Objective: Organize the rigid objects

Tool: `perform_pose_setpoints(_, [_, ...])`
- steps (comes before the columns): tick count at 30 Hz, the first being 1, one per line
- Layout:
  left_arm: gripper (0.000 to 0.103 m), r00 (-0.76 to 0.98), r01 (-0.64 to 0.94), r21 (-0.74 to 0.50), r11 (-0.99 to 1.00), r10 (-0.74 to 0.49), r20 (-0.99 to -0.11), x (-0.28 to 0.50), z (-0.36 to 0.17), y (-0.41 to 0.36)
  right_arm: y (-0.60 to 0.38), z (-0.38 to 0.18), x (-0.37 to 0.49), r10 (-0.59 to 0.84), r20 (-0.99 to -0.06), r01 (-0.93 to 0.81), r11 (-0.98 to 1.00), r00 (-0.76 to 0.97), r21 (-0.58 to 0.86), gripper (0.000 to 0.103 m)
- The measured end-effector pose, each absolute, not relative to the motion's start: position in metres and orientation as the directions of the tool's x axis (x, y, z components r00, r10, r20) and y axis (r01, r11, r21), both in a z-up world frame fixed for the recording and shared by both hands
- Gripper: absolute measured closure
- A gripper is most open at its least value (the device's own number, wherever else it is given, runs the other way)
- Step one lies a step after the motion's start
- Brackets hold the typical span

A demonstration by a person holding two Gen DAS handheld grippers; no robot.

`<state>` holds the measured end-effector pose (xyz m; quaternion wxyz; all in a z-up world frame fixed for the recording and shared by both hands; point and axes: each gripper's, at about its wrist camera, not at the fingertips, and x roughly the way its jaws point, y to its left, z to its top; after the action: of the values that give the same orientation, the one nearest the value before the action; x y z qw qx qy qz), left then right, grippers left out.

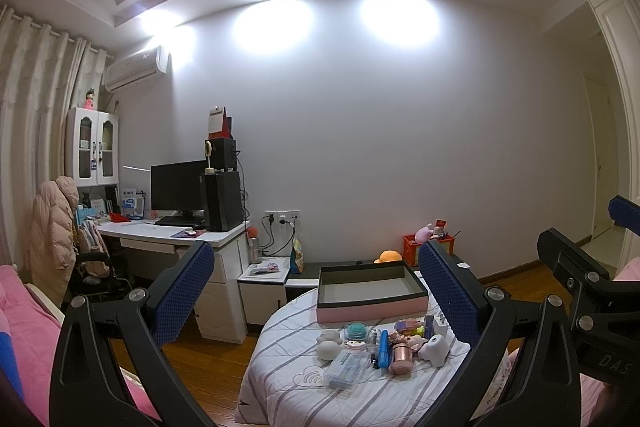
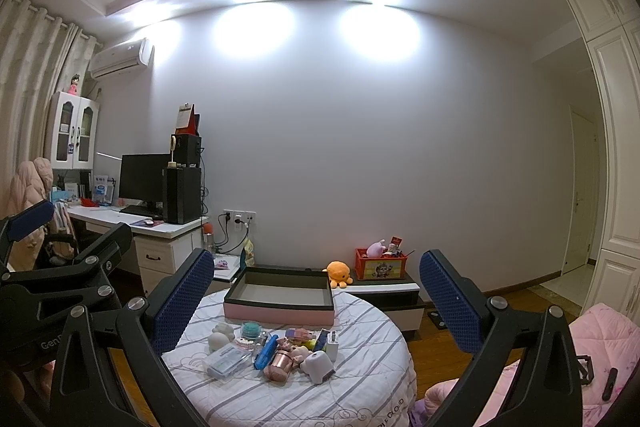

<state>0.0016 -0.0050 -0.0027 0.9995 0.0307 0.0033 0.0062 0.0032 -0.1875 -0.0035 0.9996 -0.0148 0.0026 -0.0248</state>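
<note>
both grippers are held above the near edge of a round table (image 2: pixel 372 387) covered with a grey-striped white cloth, and both are seen spread wide with nothing between the blue pads. the left gripper (image 1: pixel 316 291) is raised over the table's left side; the right gripper (image 2: pixel 316 297) is raised beside it, and part of each one's black frame is caught at the edge of the other's view.

at the far side of the table an empty pink box (image 2: pixel 279 301) with a dark rim and grey inside is set, open side up. a cluster of small rigid objects is gathered in front of it, apart from the box. a clear plastic case (image 2: pixel 226 364) is laid at the near left, with a white egg-shaped object (image 2: pixel 219 341) just behind it. a blue pen-like case (image 2: pixel 265 350) is laid lengthwise at the middle, and a rose-gold cylinder (image 2: pixel 279 364) is tipped on its side just to its right. a white rounded device (image 2: pixel 318 367) is found at the near right, a white charger plug (image 2: pixel 331 343) behind it. a teal round tin (image 2: pixel 251 329) is placed nearer the box.

beyond the table an orange plush octopus (image 2: pixel 338 273) and a red crate (image 2: pixel 381 264) are seen on a low cabinet. a desk with a monitor (image 2: pixel 144 183) is seen at the left wall.
</note>
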Motion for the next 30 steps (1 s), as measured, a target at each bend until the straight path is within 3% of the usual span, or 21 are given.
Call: perform_pose_setpoints(30, [0.0, 1.0, -0.016, 0.066, 0.998, 0.016, -0.003, -0.0007, -0.0029, -0.0029, -0.1865, -0.0061, 0.0047, -0.052, -0.01, 0.052, 0.998, 0.999, -0.034, 0.0])
